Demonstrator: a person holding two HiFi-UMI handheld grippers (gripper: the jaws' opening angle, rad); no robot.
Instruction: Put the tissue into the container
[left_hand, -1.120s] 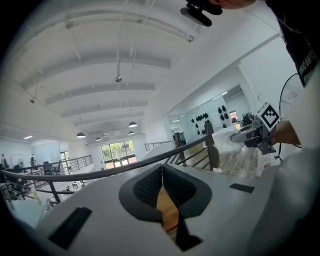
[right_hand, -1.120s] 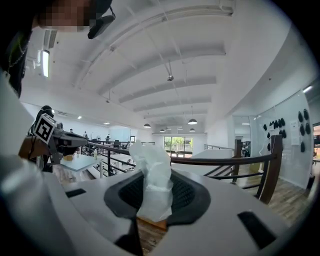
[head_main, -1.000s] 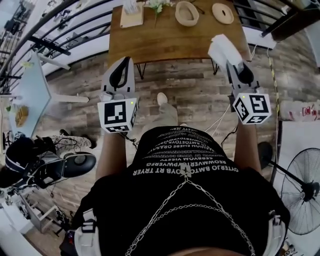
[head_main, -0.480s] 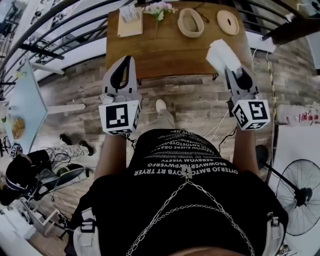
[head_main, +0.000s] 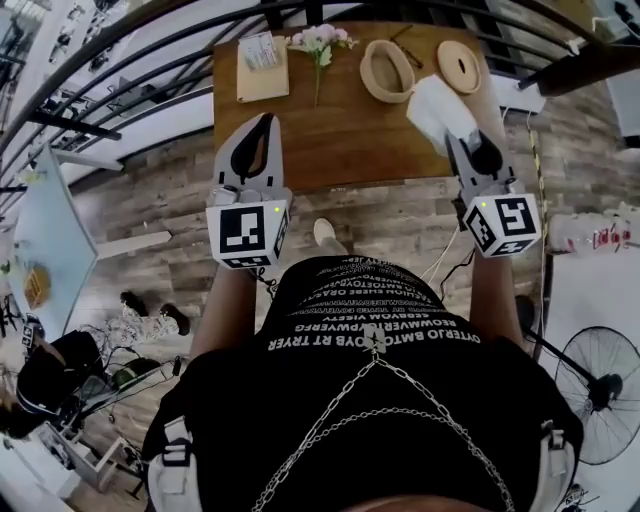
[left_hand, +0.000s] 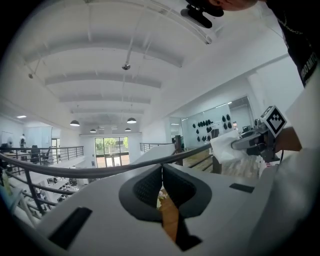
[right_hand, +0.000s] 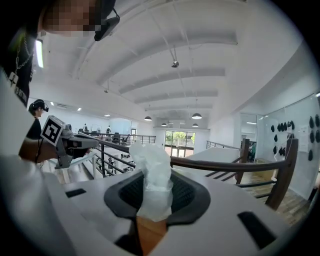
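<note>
The right gripper (right_hand: 154, 192) pinches the tissue (right_hand: 150, 160) between narrowly parted jaws, and the tissue stands up from them above the right side of the table (head_main: 340, 130). The left gripper (left_hand: 161, 172) has its jaws closed tip to tip on nothing, above the left side. The open basket (head_main: 388, 72) sits just past the tissue with its lid (head_main: 459, 65) beside it, and bare tabletop lies between the grippers.
</note>
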